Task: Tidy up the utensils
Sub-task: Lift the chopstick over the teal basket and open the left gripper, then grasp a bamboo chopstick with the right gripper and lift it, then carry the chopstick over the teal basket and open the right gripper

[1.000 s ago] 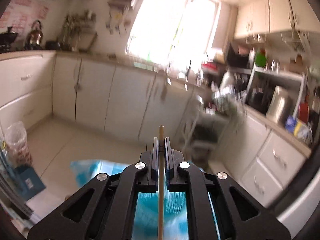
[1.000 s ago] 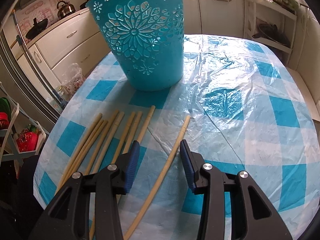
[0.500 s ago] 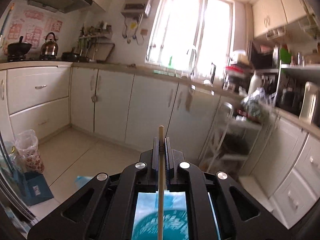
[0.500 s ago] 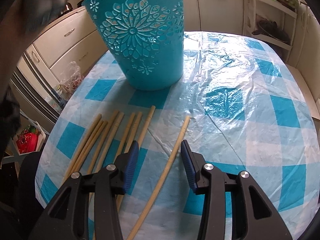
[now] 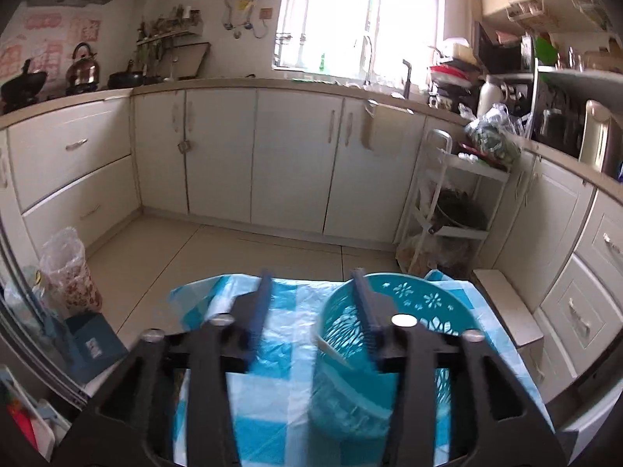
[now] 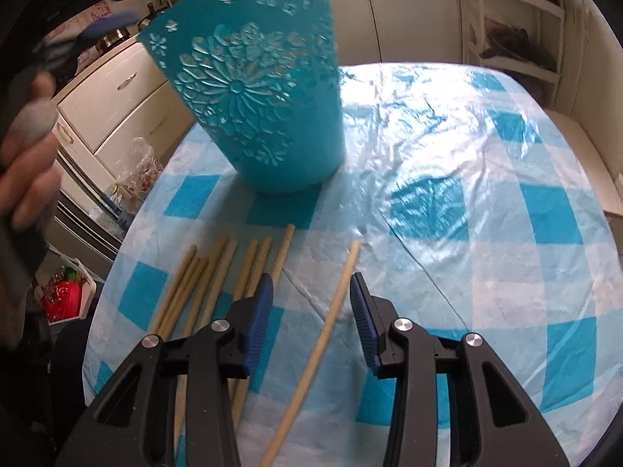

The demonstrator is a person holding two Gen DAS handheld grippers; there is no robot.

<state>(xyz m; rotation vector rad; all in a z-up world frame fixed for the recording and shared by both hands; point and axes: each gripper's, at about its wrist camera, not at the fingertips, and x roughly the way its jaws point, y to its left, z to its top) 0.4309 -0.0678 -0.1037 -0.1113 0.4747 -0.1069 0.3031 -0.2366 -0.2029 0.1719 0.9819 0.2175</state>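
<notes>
Chopsticks lie in a loose fan on the near left of the checked surface, and one single chopstick lies apart to their right, running between the jaws of the right tool. Those jaws stand spread on either side of it with clear gaps; the pads do not press on it, so nothing is grasped there. Beyond, on the far side, stands the teal cut-out basket, which looks tilted, though blur makes that uncertain.

The left tool hangs over the basket's rim. Its jaws have just been opening and now stand released with nothing between them — the stick it carried is gone, most likely into the basket, though the blurred interior does not show it. A hand at the far left edge of the right view grips that tool's handle.

The step in hand seems to be the next pick-up. To do it well, the right tool should sink until its pads bracket the lone stick near its middle, square to its length, and close firmly before lifting — a thin round stick on slick plastic sheeting will roll or skid if nudged from one side. Lifted near its balance point, it should swing little on the way to the basket.
</notes>
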